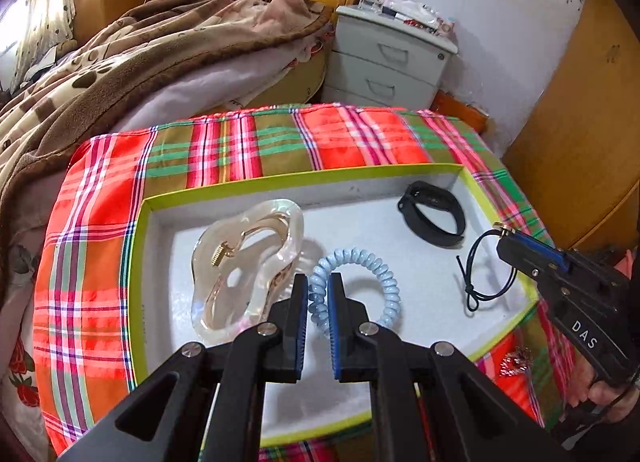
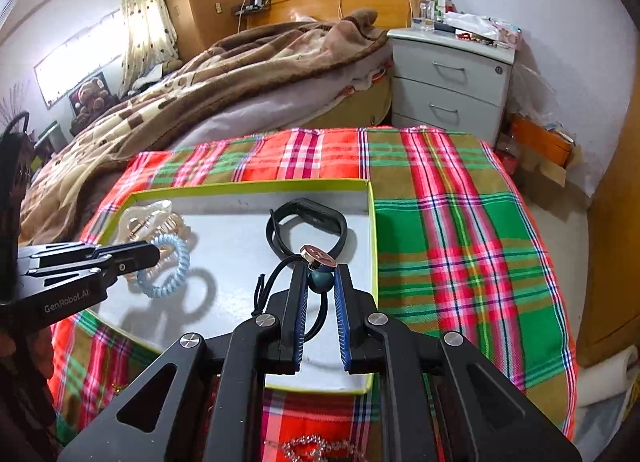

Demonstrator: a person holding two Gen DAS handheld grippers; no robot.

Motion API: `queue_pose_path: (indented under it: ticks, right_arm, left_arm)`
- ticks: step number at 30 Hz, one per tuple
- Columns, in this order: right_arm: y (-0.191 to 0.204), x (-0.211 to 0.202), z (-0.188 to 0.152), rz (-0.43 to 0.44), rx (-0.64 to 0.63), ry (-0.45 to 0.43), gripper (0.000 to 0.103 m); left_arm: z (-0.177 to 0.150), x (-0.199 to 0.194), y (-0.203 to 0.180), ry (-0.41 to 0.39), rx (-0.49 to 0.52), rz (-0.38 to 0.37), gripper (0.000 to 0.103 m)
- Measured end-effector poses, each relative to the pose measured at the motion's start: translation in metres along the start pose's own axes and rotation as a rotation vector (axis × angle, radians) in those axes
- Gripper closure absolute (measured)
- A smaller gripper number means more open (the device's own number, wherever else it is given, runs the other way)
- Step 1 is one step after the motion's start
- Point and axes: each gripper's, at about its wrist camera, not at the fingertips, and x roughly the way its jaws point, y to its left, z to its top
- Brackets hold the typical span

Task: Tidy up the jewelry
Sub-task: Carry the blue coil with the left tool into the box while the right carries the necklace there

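A shallow box (image 1: 280,179) (image 2: 372,222) with a green rim and white floor lies on the plaid cloth. In it are a clear hair claw (image 1: 248,262) (image 2: 140,222), a black band (image 1: 434,214) (image 2: 308,226), a blue spiral hair tie (image 1: 360,282) (image 2: 176,266) and a black cord hair tie (image 1: 480,274) (image 2: 280,282) with a teal bead and gold disc (image 2: 318,256). My left gripper (image 1: 319,282) (image 2: 158,256) is shut on the blue spiral tie. My right gripper (image 2: 322,274) (image 1: 505,236) is shut on the cord tie's bead, above the box.
A sparkly silver piece (image 1: 516,364) (image 2: 312,446) lies on the plaid cloth (image 2: 460,222) in front of the box. A bed with a brown blanket (image 1: 140,54) is behind on the left. A grey nightstand (image 2: 452,82) stands behind the table.
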Motion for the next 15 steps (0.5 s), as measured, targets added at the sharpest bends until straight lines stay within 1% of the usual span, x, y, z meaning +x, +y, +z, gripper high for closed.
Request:
queue_pose_path:
  ticks: [11,15]
  right_arm:
    - [-0.001,0.017,0.004,-0.019,0.0,0.038,0.089]
    - [0.001,0.021,0.004,-0.03,-0.007,0.047,0.089]
  left_arm:
    - [0.008,0.015,0.01,0.012,-0.015,0.036,0.093]
    - [0.013,0.02,0.013,0.01,-0.02,0.063,0.093]
